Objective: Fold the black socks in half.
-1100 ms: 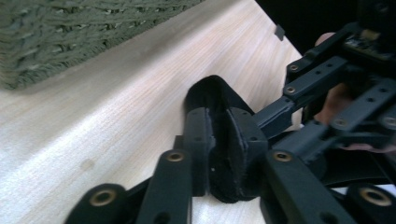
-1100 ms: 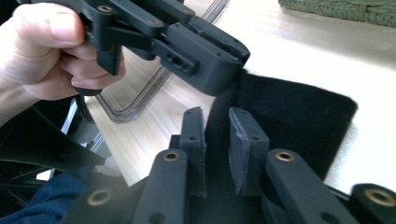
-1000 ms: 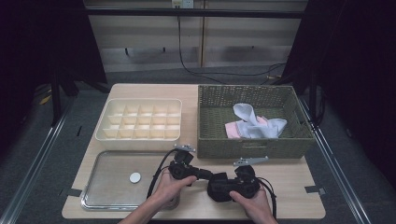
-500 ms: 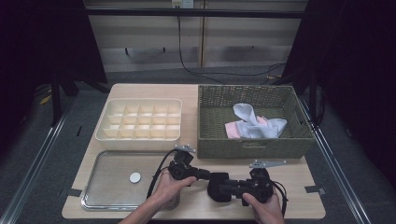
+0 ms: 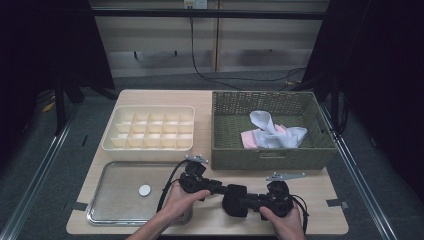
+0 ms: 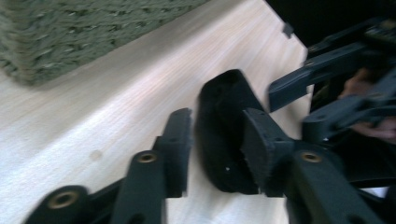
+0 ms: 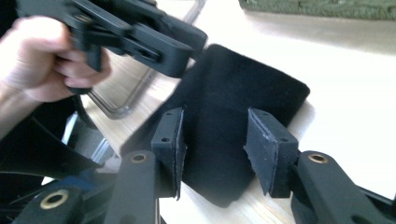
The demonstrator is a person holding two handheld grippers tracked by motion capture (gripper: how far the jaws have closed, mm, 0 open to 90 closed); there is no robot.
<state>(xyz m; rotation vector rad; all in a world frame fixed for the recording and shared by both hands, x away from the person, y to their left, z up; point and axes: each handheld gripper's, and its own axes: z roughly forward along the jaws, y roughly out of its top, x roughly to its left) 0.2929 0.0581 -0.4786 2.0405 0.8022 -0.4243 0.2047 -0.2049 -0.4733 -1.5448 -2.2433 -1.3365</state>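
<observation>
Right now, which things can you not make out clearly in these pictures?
- Black cloth, high view: both grippers cover its ends, so its shape is unclear.
- Small white disc in the metal tray, high view: too small to identify.
- Pink cloth in the wicker basket: white cloth overlaps it.

Looks like a lab recording booth, not anybody's home

Black curtains [image 5: 50, 45] are hanging down both sides, a bare panel wall [image 5: 215, 45] is sitting at the back with a cable [image 5: 200, 70] dangling off it, and metal rails [image 5: 35, 180] are running along the grey floor [image 5: 75, 120]. A small wooden table [image 5: 330, 200] is sitting dead centre with a tray [image 5: 107, 172], a divided box [image 5: 150, 129] and a wicker basket [image 5: 270, 152] laid out way too neatly.
</observation>
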